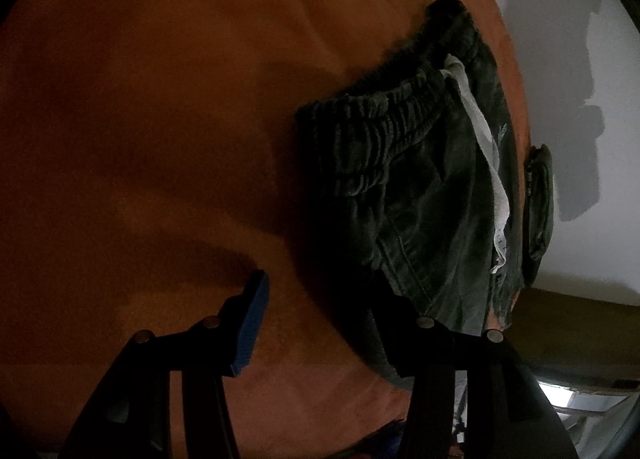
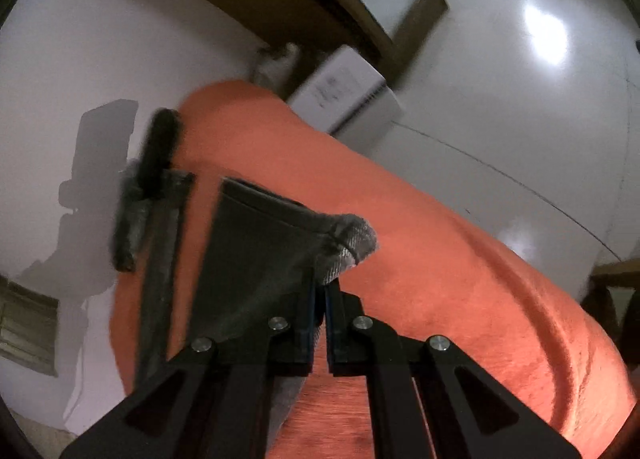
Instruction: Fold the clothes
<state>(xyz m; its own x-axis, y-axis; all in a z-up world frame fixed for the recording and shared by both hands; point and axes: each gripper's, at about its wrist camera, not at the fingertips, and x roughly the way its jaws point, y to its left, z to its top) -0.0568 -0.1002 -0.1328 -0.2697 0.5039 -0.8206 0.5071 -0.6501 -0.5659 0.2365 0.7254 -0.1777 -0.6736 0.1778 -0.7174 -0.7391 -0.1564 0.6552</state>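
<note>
The right tool (image 2: 319,295) pinches the shorts' (image 2: 256,247) hem. The left tool (image 1: 320,323) gapes, empty. Soft, limp cloth; grip edges.

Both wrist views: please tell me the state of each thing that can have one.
Left gripper: open, nothing held.
Right gripper: shut on the trouser leg.
Trousers: lying crumpled on the orange cover, not yet folded.
Drawstring: loose, lying over the waistband.
</note>
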